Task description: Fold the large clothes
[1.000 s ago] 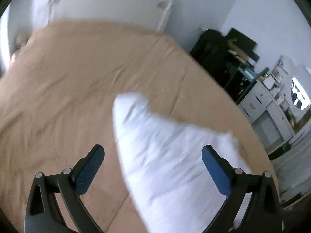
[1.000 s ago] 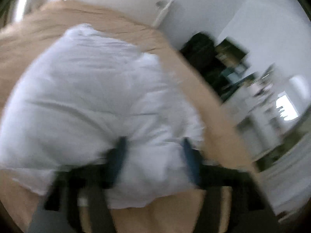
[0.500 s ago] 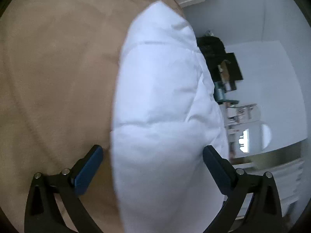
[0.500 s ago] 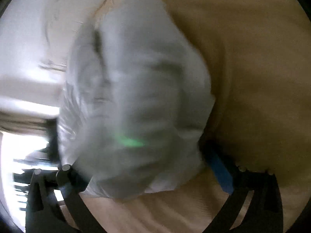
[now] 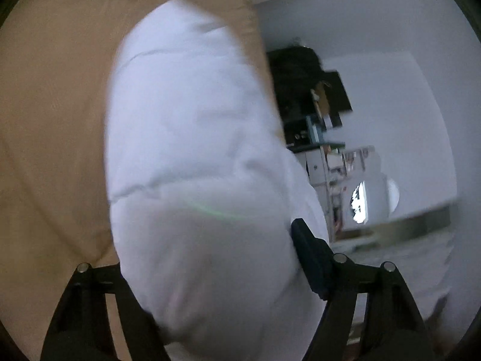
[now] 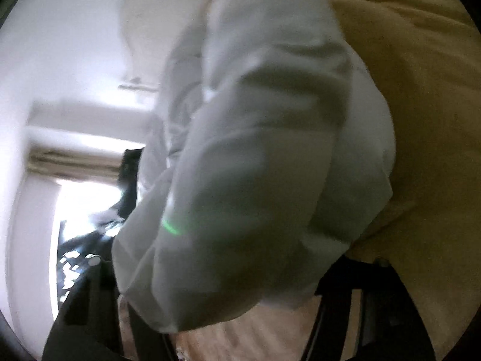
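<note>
1. Step in hand: we judge this a lift-and-carry phase of the fold. The white garment (image 5: pixel 192 156) hangs bunched between both tools above the tan bedspread (image 5: pixel 51 96), not laid out flat.

2. Left gripper (image 5: pixel 207 270): cloth fills the gap between its fingers and hides the left one; the right blue pad presses against the fabric. We read it as clamped on the garment, though the bite itself is hidden.

3. Right gripper (image 6: pixel 228 294): the garment (image 6: pixel 264 156) drapes over both fingers and covers them. We cannot tell how far the jaws stand apart, nor confirm a hold.

4. Location: the garment sits off the bed surface, near the bed's edge on the room side; a cluttered shelf unit (image 5: pixel 318 114) shows beyond that edge.

5. Appearance: thin, white, slightly translucent cloth, in soft rolls with a seam line across it. Both views are motion-blurred.

6. Next move, in our judgement: lower it onto the bedspread, spread it flat, then find matching corners.
</note>
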Tool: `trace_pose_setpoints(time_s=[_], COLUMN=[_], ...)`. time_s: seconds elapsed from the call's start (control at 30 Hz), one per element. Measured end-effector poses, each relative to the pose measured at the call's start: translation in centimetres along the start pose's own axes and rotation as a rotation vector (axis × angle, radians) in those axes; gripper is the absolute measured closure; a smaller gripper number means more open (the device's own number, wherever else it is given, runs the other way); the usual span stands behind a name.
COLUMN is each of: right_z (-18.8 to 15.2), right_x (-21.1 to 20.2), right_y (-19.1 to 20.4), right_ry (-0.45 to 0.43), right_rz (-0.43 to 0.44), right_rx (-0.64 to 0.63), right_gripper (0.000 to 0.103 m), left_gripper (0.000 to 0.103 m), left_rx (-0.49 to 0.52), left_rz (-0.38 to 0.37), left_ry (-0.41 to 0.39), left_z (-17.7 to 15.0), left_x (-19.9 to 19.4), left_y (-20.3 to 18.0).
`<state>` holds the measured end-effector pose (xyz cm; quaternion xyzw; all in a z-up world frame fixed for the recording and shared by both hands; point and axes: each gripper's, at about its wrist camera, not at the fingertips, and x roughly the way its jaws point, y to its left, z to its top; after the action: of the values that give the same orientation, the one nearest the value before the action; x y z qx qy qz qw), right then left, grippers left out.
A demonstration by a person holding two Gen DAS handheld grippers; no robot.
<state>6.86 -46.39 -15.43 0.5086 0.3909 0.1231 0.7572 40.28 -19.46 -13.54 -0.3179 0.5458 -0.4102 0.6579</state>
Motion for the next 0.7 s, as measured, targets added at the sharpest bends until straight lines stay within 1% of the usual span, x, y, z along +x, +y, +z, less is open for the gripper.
trace_pose_setpoints(time_s=[0.03, 0.13, 0.2, 0.23, 0.27, 0.3, 0.33, 0.37, 0.4, 0.43, 0.47, 0.53, 0.6, 0.63, 0.67, 0.7], right_z=[-0.7, -2.7, -3.7, -4.3, -4.9, -5.2, -5.9, -6.2, -6.3, -6.1, -5.9, -5.4, -5.0, -5.6, -5.2, -5.1], right_x=[0.3, 2.0, 3.7, 5.2, 6.4, 7.7, 9.9, 11.2, 11.7, 11.3, 11.1, 11.0, 11.0, 10.7, 10.8, 10.7], right_y=[1.5, 4.0, 4.6, 4.2, 3.5, 2.4, 0.4, -1.4, -2.6, -2.4, -1.9, -1.6, -2.0, -2.3, -2.5, -2.4], right_ry=[0.009, 0.063, 0.100, 0.129, 0.149, 0.173, 0.211, 0.234, 0.233, 0.210, 0.215, 0.223, 0.232, 0.235, 0.239, 0.244], right_rz=[0.032, 0.103, 0.112, 0.110, 0.104, 0.087, 0.046, 0.043, 0.086, 0.102, 0.092, 0.089, 0.108, 0.116, 0.121, 0.123], right_rx=[-0.023, -0.053, -0.088, -0.088, -0.075, -0.063, -0.031, 0.016, 0.042, 0.012, -0.001, 0.001, 0.016, 0.022, 0.024, 0.024], right_gripper=[0.038, 0.038, 0.038, 0.038, 0.038, 0.037, 0.035, 0.029, 0.029, 0.029, 0.029, 0.029, 0.029, 0.029, 0.029, 0.029], left_gripper=[0.029, 0.029, 0.026, 0.022, 0.020, 0.018, 0.011, 0.011, 0.013, 0.013, 0.013, 0.013, 0.013, 0.013, 0.013, 0.013], left_rx=[0.026, 0.052, 0.023, -0.005, -0.030, -0.080, -0.174, -0.272, -0.336, -0.340, -0.324, -0.272, -0.189, -0.140, -0.112, -0.056], left_rz=[0.007, 0.021, 0.048, 0.070, 0.096, 0.137, 0.164, 0.113, 0.033, 0.008, 0.023, 0.087, 0.172, 0.211, 0.245, 0.300], left_ry=[-0.017, -0.060, -0.093, -0.097, -0.093, -0.086, -0.067, -0.069, -0.108, -0.160, -0.165, -0.157, -0.196, -0.243, -0.276, -0.342], left_z=[-0.3, -1.0, -2.0, -2.2, -2.2, -2.4, -3.0, -4.0, -4.6, -5.0, -5.1, -5.9, -7.9, -9.2, -10.0, -11.0], left_x=[-2.5, -7.2, -9.1, -9.2, -8.8, -8.1, -7.0, -6.8, -7.1, -7.9, -8.4, -9.8, -11.9, -13.2, -13.8, -14.7], left_y=[-0.8, -1.1, 1.0, 2.7, 4.0, 6.5, 9.9, 12.5, 13.6, 13.1, 12.3, 10.1, 7.5, 5.6, 4.2, 1.9])
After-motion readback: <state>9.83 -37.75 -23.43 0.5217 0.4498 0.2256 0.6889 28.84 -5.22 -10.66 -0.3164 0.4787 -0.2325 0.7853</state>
